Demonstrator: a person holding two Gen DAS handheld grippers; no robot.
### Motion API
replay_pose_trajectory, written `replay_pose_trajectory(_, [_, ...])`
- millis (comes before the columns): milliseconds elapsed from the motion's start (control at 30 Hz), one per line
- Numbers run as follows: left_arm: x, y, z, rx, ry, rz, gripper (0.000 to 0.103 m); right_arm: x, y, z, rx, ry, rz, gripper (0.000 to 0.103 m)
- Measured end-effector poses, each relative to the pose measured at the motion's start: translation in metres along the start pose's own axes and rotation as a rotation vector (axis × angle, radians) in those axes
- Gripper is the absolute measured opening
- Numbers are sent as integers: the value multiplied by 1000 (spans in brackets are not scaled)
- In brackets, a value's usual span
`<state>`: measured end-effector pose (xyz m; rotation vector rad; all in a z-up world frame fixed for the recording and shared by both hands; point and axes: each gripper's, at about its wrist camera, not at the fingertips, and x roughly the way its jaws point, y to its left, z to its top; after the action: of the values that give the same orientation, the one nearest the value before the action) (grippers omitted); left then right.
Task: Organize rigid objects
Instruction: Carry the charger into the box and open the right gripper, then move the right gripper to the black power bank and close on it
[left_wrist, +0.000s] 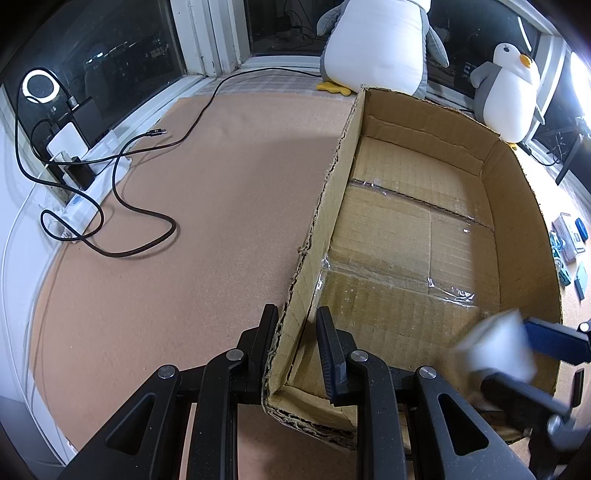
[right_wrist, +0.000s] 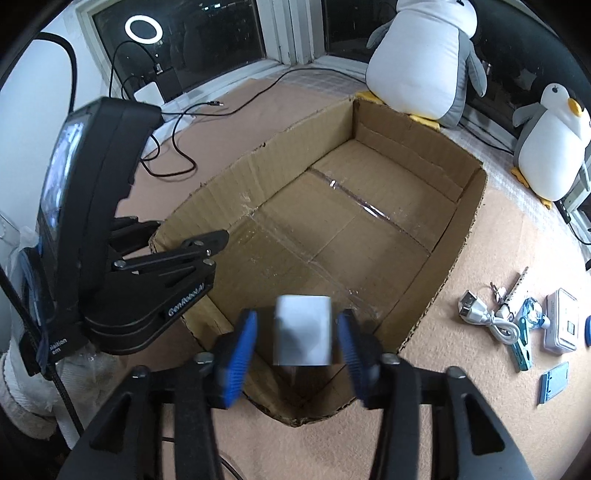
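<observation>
Hand-held gripper (left_wrist: 293, 343) on the left is set astride the wall of the cardboard box (right_wrist: 465, 236), apparently to steady it, while a white block (right_wrist: 303, 330), seemingly just let go, is seen between the parted jaws of the right hand-held gripper (right_wrist: 299, 343) above the box's near corner.

I'm working in what looks like a home room set up for recording. My desk (left_wrist: 184, 240) is cork-topped and runs up to dark night windows (right_wrist: 192, 40). Two plush penguins, a big one (right_wrist: 421, 59) and a small one (right_wrist: 550, 144), sit at the far right. A ring light (left_wrist: 38, 86) (reflected in the glass, perhaps) glows far left above a tangle of chargers and cables (left_wrist: 122, 206).
</observation>
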<state>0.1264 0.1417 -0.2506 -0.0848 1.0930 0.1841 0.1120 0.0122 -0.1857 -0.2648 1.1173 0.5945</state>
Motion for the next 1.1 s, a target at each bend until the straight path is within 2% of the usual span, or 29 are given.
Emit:
replay_pose_trajectory(300, [0,-1,-1,-2,-2,0,23,-29,-15,-8,63,-45,28,47])
replay_pose_trajectory(633, [0,-1,-2,2,-3,1,23,-92,-86,-61,284,-83,11,47])
replay_pose_trajectory(867, [0,-1,-3,4,-3,0,23,-106,-146,-112,398,-11,-86,46])
replay_pose_trajectory(1100, [0,-1,-3,7,-2,1,23,-91,-183,-148,446,79,-133,46])
